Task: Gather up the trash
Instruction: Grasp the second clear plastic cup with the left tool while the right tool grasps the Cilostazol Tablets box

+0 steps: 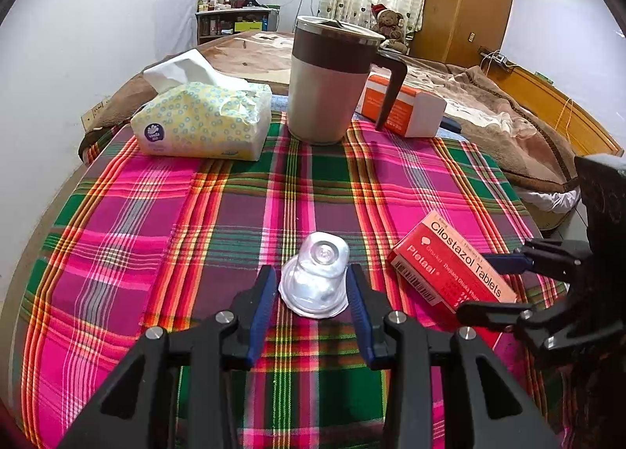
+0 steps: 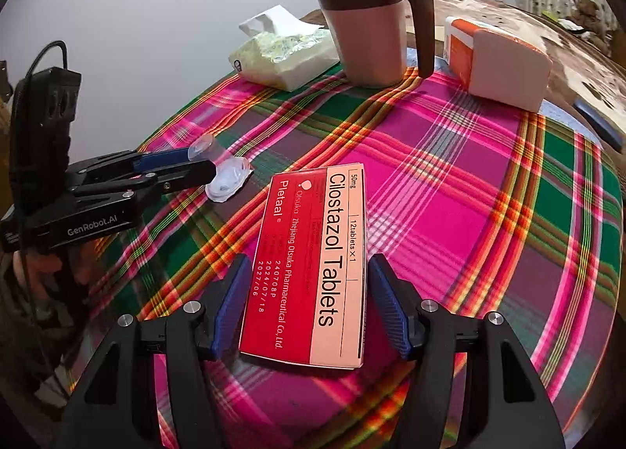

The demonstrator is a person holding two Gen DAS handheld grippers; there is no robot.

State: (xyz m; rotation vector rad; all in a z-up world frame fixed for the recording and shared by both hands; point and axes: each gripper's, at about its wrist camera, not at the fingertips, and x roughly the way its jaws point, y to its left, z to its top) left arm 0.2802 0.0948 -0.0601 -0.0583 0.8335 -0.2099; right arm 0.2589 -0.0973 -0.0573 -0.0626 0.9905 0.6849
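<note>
A small clear plastic cup (image 1: pixel 317 278), upside down with a torn white foil lid under it, lies on the plaid cloth between the fingers of my left gripper (image 1: pixel 312 290). The jaws are open and stand on either side of it. The cup also shows in the right wrist view (image 2: pixel 225 179). A red Cilostazol Tablets box (image 2: pixel 313 265) lies flat between the open fingers of my right gripper (image 2: pixel 309 306), with gaps on both sides. In the left wrist view the box (image 1: pixel 450 265) and right gripper (image 1: pixel 489 284) sit at the right.
On the plaid tablecloth (image 1: pixel 195 233), at the far side, stand a tissue pack (image 1: pixel 203 124), a large lidded mug (image 1: pixel 332 81) with a dark handle, and an orange-and-white box (image 1: pixel 403 104). A bed with a brown blanket (image 1: pixel 489 116) lies behind the table.
</note>
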